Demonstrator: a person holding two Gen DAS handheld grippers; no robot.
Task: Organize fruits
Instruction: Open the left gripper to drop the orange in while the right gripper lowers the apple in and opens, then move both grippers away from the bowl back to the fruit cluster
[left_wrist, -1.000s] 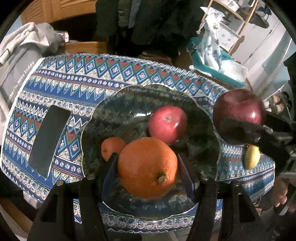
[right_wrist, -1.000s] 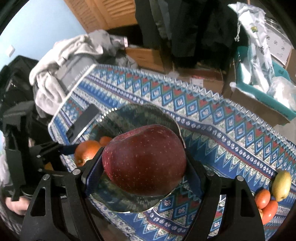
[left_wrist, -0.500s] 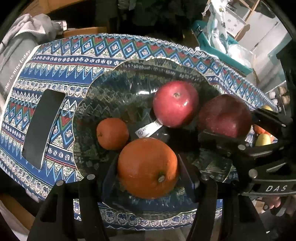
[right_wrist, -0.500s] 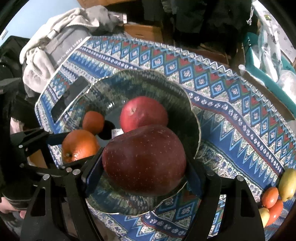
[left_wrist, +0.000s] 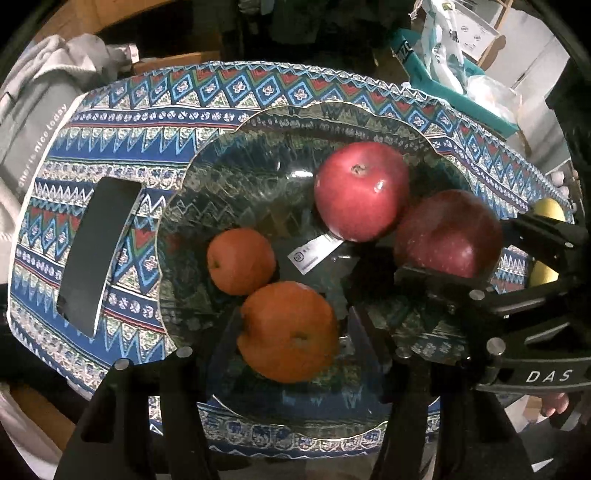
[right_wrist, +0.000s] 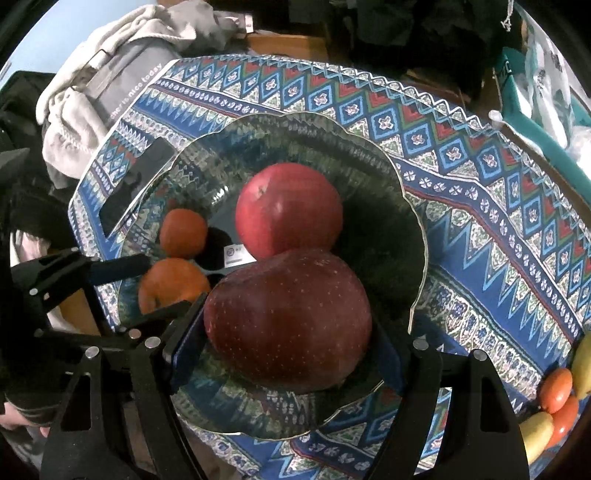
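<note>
The left gripper (left_wrist: 290, 325) has its two fingers spread apart on either side of the big orange (left_wrist: 288, 330), which sits in the glass bowl (left_wrist: 236, 158) just beside a small orange (left_wrist: 241, 260). The right gripper (right_wrist: 288, 328) is pinching the dark red apple (right_wrist: 288, 321) low in the same bowl, right next to the bright red apple (right_wrist: 289, 210) (I cannot tell if the two touch). The bowl sits on a patterned cloth (left_wrist: 155, 107), with a black phone (left_wrist: 99, 247) lying beside it.
</note>
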